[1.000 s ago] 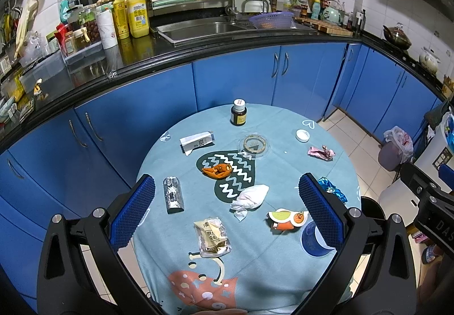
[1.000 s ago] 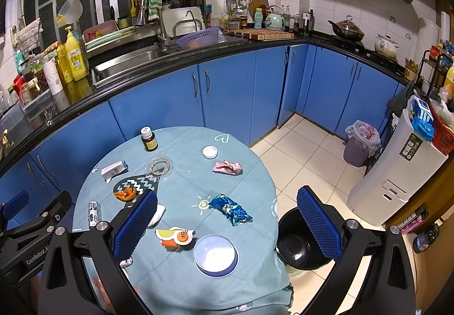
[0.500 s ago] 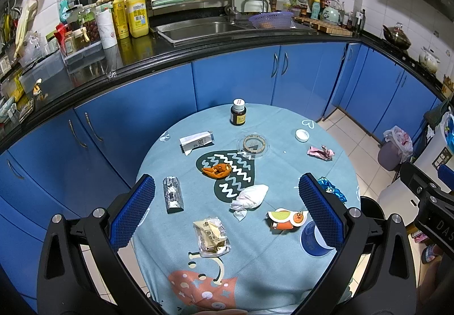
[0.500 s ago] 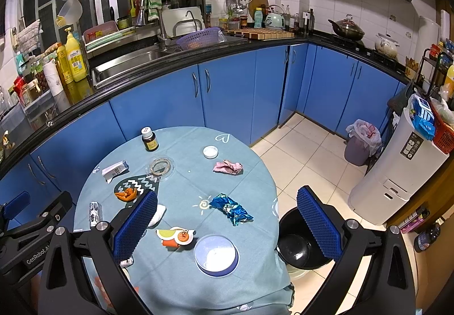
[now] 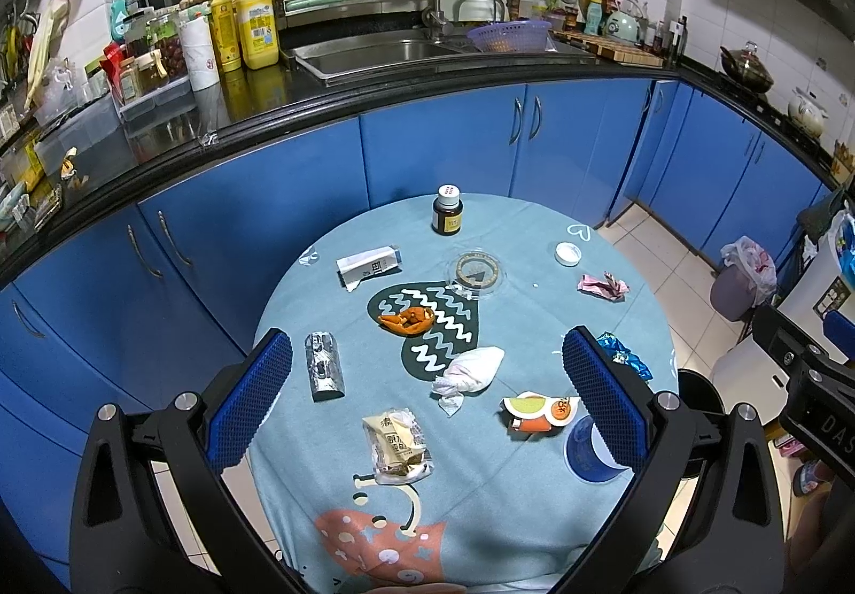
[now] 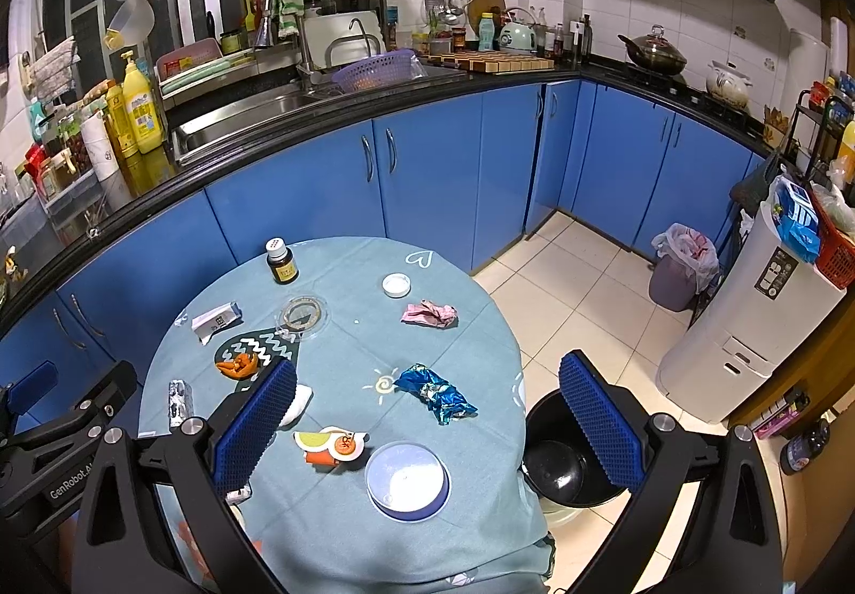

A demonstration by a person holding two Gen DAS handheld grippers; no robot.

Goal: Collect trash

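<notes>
Round table under a teal patterned cloth (image 5: 481, 514), blue kitchen cabinets behind — nothing collected yet, by the look of it. Litter on it: crumpled blue foil wrapper (image 6: 438, 393), pink crumpled wrapper (image 6: 429, 314), white tissue wad (image 5: 473, 369), clear snack packet (image 5: 396, 447), orange peel (image 5: 405, 319). Black bin (image 6: 561, 460) just beside the table, seemingly empty. Left gripper (image 5: 427, 401) and right gripper (image 6: 427, 425) — both spread wide, holding nothing.

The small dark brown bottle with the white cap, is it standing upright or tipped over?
Upright. The small dark brown bottle stands on its base at the far side of the round table, white cap on top.
</notes>
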